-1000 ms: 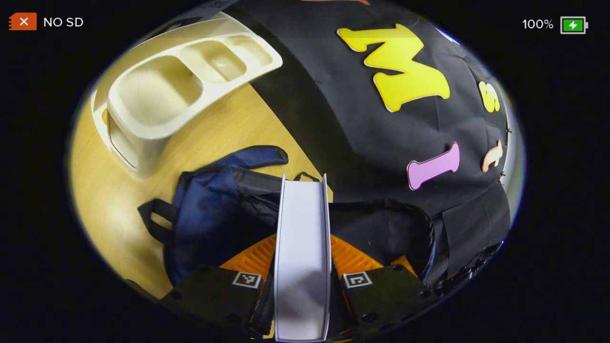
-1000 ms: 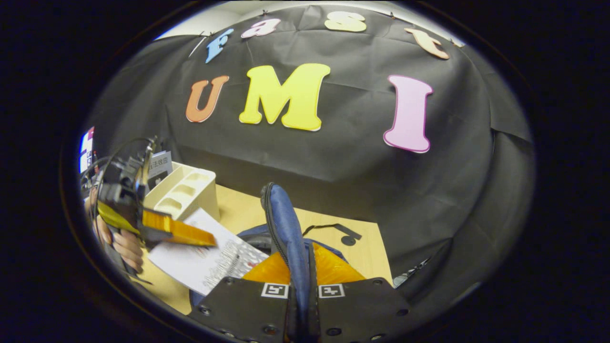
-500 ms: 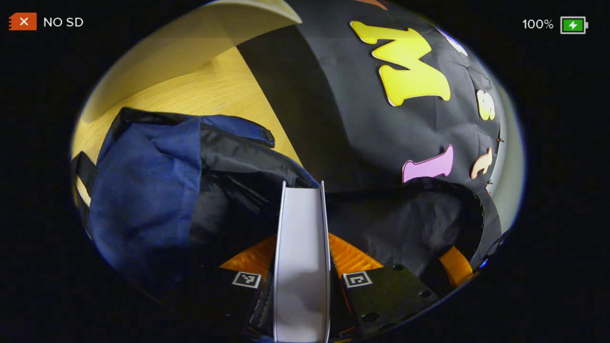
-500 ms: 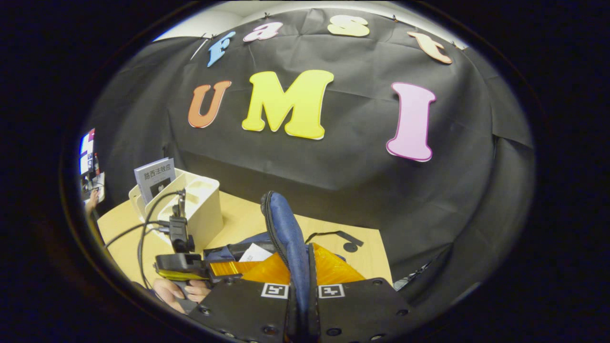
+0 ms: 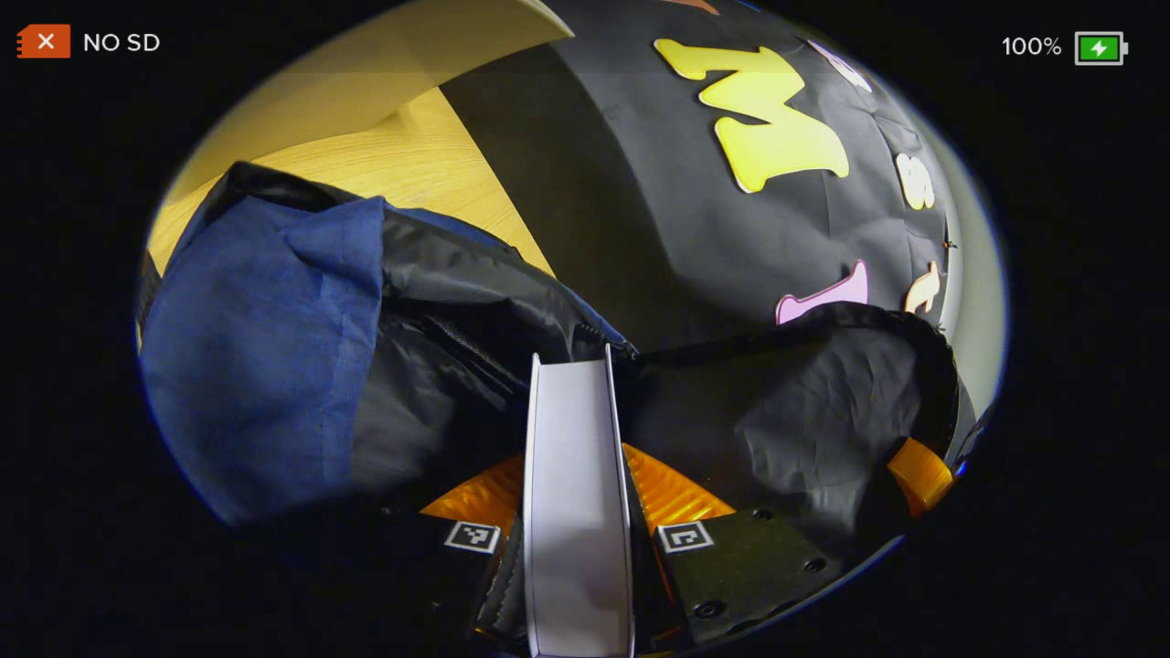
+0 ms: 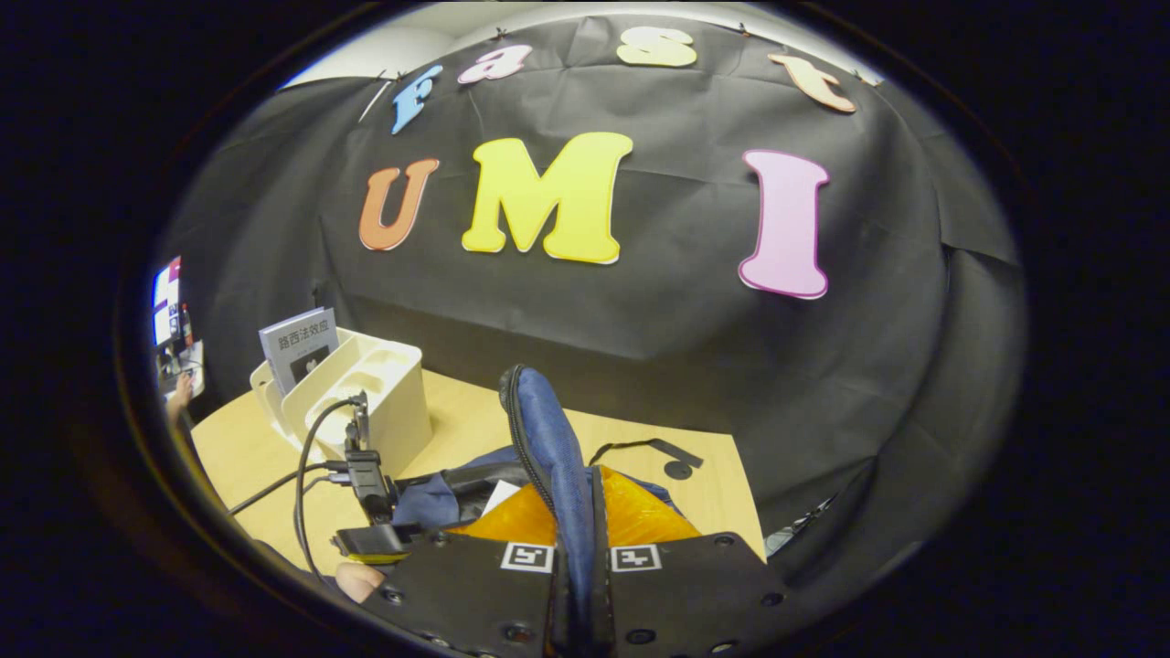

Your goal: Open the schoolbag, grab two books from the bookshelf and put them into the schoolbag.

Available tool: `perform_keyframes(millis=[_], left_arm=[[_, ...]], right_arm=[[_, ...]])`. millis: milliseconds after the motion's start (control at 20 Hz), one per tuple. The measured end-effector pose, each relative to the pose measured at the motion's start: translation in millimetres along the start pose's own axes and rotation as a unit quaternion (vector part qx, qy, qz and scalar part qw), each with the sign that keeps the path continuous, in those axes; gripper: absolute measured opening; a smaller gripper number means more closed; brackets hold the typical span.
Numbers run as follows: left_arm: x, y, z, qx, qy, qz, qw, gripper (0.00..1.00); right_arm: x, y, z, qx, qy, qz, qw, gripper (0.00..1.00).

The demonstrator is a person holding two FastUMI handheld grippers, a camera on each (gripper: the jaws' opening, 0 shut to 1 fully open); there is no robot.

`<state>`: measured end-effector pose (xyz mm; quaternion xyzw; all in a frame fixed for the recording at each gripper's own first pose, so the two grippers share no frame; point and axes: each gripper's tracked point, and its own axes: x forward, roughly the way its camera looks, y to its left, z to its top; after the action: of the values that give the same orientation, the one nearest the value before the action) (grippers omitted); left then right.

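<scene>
The blue schoolbag [image 5: 265, 338] lies open on the table, its black lining [image 5: 795, 411] exposed. My left gripper [image 5: 574, 480] is shut on a white book [image 5: 571, 439], held edge-on with its far end inside the bag's mouth. In the right gripper view, my right gripper [image 6: 580, 512] is shut on the bag's blue zipped flap [image 6: 548, 439] and holds it upright. A white corner of the book [image 6: 499, 496] shows beside that flap. One of the right gripper's fingers [image 5: 917, 473] appears at the lining's right edge. A grey book [image 6: 297, 345] stands in the cream bookshelf [image 6: 375, 402].
The wooden table [image 6: 704, 493] ends near the black cloth wall behind it. A black strap [image 6: 654, 451] lies on the table behind the bag. A hand [image 6: 358, 578] holds the left gripper's body [image 6: 370, 539], with a cable looping up from it.
My left gripper has carried the white book away from the bookshelf, down and further into the open bag. The right gripper has kept hold of the flap, hardly moving.
</scene>
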<state>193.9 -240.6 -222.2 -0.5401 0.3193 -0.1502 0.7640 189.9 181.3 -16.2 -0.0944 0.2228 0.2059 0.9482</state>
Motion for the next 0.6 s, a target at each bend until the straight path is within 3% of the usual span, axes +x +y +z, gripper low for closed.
perform_keyframes(millis=[100,150,200,250,350,600], left_arm=[[-2.5,4.7,-3.6,0.002,-0.003,0.008,1.000,0.54],[-8.0,11.5,-6.6,0.010,0.002,0.025,1.000,0.49],[-11.0,24.1,-11.6,0.030,0.015,0.055,0.998,0.58],[-17.1,31.5,-16.0,0.046,0.027,0.067,0.996,0.58],[-26.8,33.5,-23.0,0.068,0.047,0.072,0.994,0.74],[-58.8,39.9,-33.9,0.150,0.104,0.113,0.977,0.89]], right_arm=[[0.4,2.3,-1.3,-0.001,0.001,-0.002,1.000,0.08],[1.1,2.6,-2.8,-0.002,0.002,-0.003,1.000,0.08],[1.6,2.5,-4.8,-0.001,0.003,-0.004,1.000,0.08],[1.9,2.1,-8.3,-0.001,0.006,-0.004,1.000,0.08],[1.8,0.5,-14.1,0.002,0.008,-0.007,1.000,0.08],[-0.8,2.3,-17.0,-0.002,0.007,-0.010,1.000,0.08]])
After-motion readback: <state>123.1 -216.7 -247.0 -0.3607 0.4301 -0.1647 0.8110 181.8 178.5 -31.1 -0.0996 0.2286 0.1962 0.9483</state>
